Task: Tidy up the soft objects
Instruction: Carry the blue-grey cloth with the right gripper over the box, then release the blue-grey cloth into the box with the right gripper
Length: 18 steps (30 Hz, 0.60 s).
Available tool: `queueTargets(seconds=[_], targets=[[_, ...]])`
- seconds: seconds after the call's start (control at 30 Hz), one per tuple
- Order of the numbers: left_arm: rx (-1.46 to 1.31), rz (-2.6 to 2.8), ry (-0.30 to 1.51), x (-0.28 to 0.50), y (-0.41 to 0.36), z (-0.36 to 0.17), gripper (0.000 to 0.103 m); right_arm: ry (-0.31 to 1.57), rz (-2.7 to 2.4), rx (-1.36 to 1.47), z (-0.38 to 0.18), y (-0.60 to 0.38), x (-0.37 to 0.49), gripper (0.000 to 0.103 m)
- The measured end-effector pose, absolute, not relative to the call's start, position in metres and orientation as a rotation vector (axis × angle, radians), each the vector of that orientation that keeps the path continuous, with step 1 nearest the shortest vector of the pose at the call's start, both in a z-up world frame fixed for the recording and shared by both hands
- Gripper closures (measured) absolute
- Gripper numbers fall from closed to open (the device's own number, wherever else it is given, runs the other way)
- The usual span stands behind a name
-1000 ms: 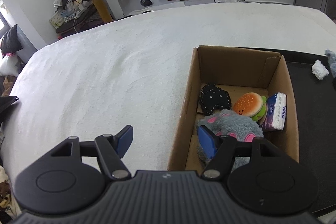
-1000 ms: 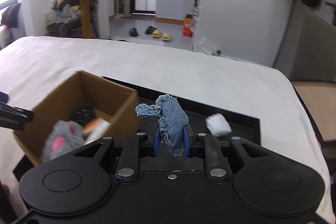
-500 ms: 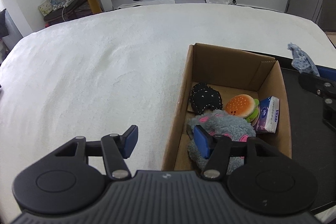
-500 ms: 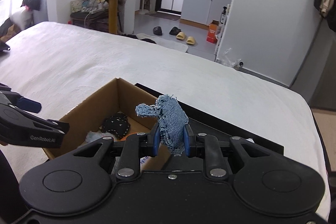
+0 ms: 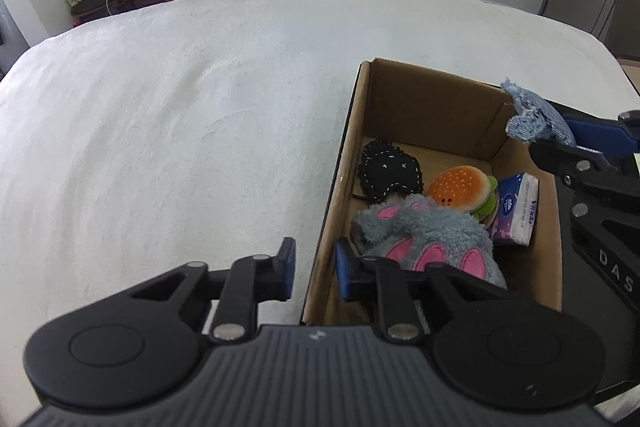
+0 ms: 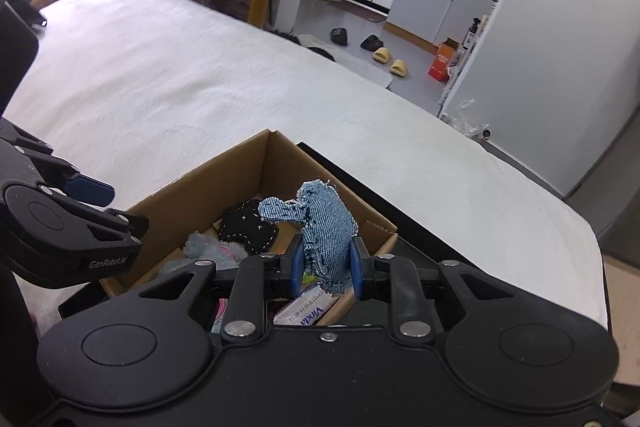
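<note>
The right claw (image 6: pixel 325 269) is gripping a denim scrap (image 6: pixel 324 227) between its blue pads, and over the last second it has been carrying that scrap away from the black tray and across toward the cardboard box (image 5: pixel 424 107); a second ago the box was sitting off to the lower left of the right wrist view, and now its open top is filling the middle of the frame, directly beyond and under the cloth. In the left wrist view the same denim scrap (image 5: pixel 532 117) is now showing at the right edge of the frame, above the box's right wall, where a second ago only the tray was visible there. Meanwhile the left claw (image 5: pixel 314 269) has been narrowing: its fingers were spread wide a second ago, and now they are standing only moderately apart, straddling the box's near left wall with one pad (image 5: pixel 286 269) outside over the white bed (image 5: pixel 168 115) and the other inside, holding nothing yet (probably getting ready to steady the box, though that is a guess). Inside the box are lying a grey and pink plush (image 5: pixel 428 235), a black stitched pouch (image 5: pixel 390 171), a burger toy (image 5: pixel 464 187) and a tissue pack (image 5: pixel 516 211). The change suggests that the carry is nearly finished and the release into the box is coming next.
</note>
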<state>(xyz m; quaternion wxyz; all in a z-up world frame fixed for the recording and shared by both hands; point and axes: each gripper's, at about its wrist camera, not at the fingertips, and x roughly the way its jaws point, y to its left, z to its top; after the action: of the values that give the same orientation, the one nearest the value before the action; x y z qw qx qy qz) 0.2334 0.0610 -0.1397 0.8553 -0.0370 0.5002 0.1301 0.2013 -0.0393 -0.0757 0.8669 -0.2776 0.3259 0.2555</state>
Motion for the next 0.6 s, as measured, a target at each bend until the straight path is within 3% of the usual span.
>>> queueTargets(seconds=[0.13, 0.37, 0.4, 0.5, 0.6], targets=[[-0.086, 0.256, 1.056, 0.234, 0.062, -0.141, 0.094, 0.683, 0.544, -0.639, -0.077, -0.032, 0.206, 0.079], [-0.103, 0.243, 1.050, 0.234, 0.064, -0.142, 0.094, 0.669, 0.542, -0.687, -0.079, -0.023, 0.215, 0.079], [-0.107, 0.242, 1.050, 0.234, 0.064, -0.142, 0.094, 0.665, 0.549, -0.691, -0.079, -0.022, 0.216, 0.077], [-0.120, 0.239, 1.050, 0.234, 0.067, -0.141, 0.094, 0.657, 0.537, -0.709, -0.081, -0.020, 0.216, 0.057], [-0.125, 0.238, 1.051, 0.233, 0.068, -0.141, 0.093, 0.657, 0.524, -0.706, -0.082, -0.023, 0.216, 0.055]])
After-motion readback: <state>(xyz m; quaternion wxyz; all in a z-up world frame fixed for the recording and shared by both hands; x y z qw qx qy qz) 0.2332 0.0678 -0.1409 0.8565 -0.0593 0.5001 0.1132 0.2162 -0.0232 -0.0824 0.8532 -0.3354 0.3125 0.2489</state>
